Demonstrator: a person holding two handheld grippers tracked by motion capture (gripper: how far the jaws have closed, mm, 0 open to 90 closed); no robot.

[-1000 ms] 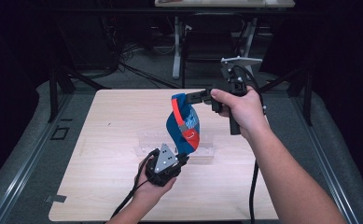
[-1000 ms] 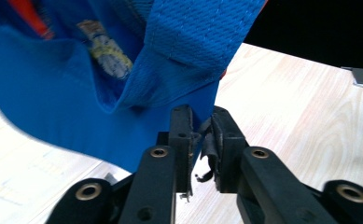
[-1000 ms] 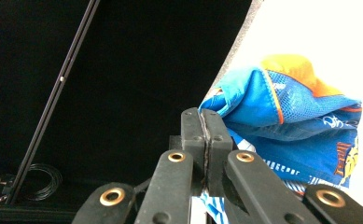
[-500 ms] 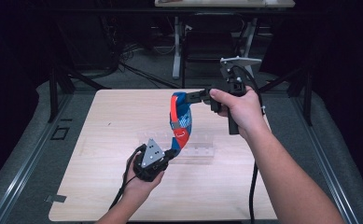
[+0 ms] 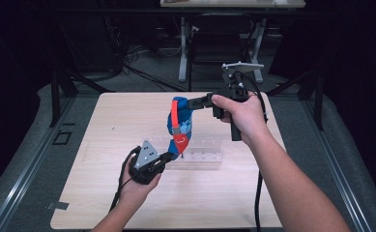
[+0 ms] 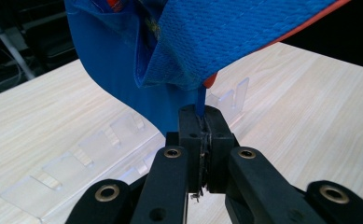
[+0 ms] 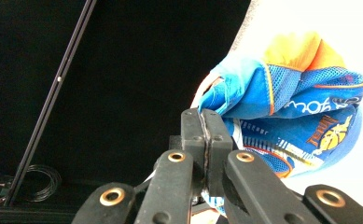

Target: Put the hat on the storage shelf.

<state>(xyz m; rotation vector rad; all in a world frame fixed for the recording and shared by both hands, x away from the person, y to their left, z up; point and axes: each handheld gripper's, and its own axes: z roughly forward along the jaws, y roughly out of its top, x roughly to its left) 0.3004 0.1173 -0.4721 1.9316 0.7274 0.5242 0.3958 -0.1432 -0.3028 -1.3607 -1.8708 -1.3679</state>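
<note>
A pale wooden table (image 5: 103,193) stands in a dark room, with frame legs and cables on the floor behind it. Above the table hangs a blue jersey (image 5: 180,126) with orange trim, bunched into a narrow hanging band and stretched between the two grippers. Its top edge sits between the fingers of the right gripper (image 5: 193,103), which are pressed together on the cloth, as the right gripper view shows with the printed mesh (image 7: 305,126) bulging just beyond the tips. Its lowest corner is pinched in the left gripper (image 5: 172,155), whose jaws have just been closing and now meet on a thin fold of blue fabric (image 6: 200,100). Compared with a second ago, the left hand (image 5: 137,186) has slid toward the person's left and slightly nearer the table's front edge, drawing the bottom of the jersey with it, while the right hand (image 5: 241,116) has kept its place. Just beyond the left fingers, under the cloth, lies a clear plastic rack (image 5: 200,157) with upright dividers. With both ends now gripped, the jersey looks ready to be pulled open or spread flat.
</note>
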